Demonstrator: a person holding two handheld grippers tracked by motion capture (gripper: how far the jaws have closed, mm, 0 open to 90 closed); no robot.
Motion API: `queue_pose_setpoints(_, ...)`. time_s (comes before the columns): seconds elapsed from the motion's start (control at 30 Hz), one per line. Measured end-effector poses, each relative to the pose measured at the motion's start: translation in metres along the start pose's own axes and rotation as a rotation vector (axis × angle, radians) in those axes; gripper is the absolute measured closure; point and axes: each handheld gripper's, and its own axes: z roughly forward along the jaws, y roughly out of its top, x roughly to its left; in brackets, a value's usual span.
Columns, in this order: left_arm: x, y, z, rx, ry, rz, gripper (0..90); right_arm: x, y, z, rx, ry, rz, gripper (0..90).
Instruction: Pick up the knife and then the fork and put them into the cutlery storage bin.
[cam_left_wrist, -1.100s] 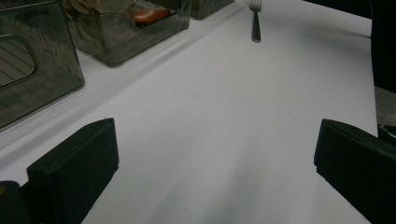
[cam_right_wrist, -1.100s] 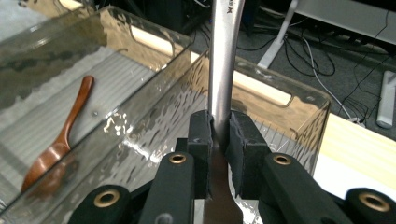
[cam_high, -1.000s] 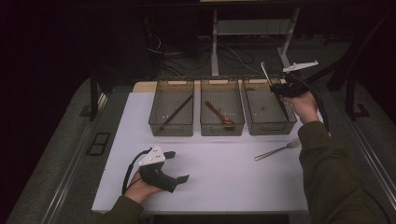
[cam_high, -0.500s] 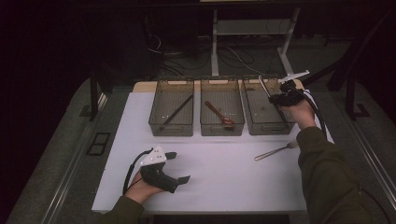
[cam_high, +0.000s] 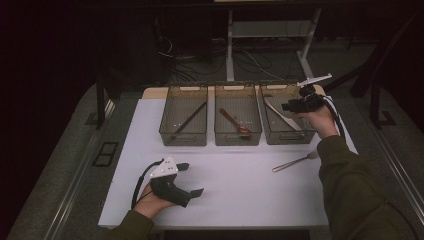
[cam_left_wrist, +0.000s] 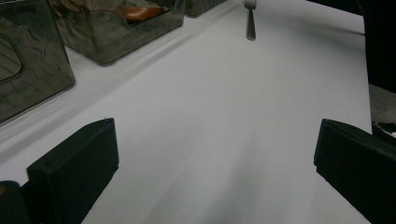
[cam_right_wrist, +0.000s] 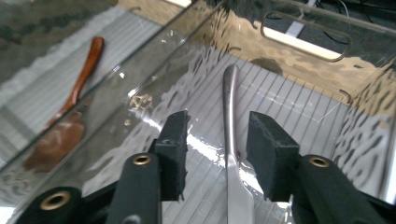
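Observation:
A silver table knife (cam_right_wrist: 228, 100) lies flat on the ribbed floor of the right-hand smoky bin (cam_high: 287, 137), seen as a pale strip (cam_high: 280, 114) from above. My right gripper (cam_right_wrist: 217, 128) hovers over it; its jaws have just been opening and now stand on either side of the handle without pressing it. From above, the right gripper (cam_high: 288, 106) sits over that bin's right rim. My left gripper (cam_high: 192, 178) rests open on the white table near the front left, and nothing lies between its jaws (cam_left_wrist: 215, 154). A metal fork (cam_high: 292, 162) lies on the table by the right forearm.
Three smoky bins stand in a row at the back. The middle bin (cam_high: 238, 137) holds a wooden spoon (cam_high: 235, 121); the left bin (cam_high: 182, 138) holds a dark stick (cam_high: 189, 120). The fork (cam_left_wrist: 251, 23) shows far ahead of the left gripper. The table's front edge is close to the left hand.
The right gripper held the knife raised over the right bin, then lowered it. The knife now lies in the bin and the jaws have parted. The left hand has not moved.

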Motion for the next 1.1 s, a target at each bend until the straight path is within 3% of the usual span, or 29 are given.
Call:
queue_pose_setpoints(0.13,0.0,0.0,0.0,0.002,0.002,0.001,0.0,0.003,-0.001,-0.014,-0.037,0.026,0.031,46.8)
queue_pose_setpoints(0.27,0.0,0.0,0.0,0.002,0.004,0.001,0.0,0.008,-0.004,-0.032,-0.072,0.041,0.031,41.6)
queue_pose_setpoints(0.53,-0.002,0.0,0.001,0.003,0.002,0.003,0.0,0.025,-0.017,-0.068,-0.111,0.068,0.003,42.6)
queue_pose_setpoints(0.8,-0.001,0.0,0.0,0.003,0.005,0.002,0.0,0.041,-0.044,-0.089,-0.118,0.089,-0.02,49.1)
queue_pose_setpoints(0.9,-0.002,0.0,0.0,0.002,0.006,0.001,0.0,0.047,-0.054,-0.093,-0.108,0.083,-0.047,53.1)
queue_pose_setpoints(1.1,-0.002,0.0,0.0,0.003,0.006,0.001,0.0,0.054,-0.072,-0.096,-0.091,0.097,-0.057,62.8)
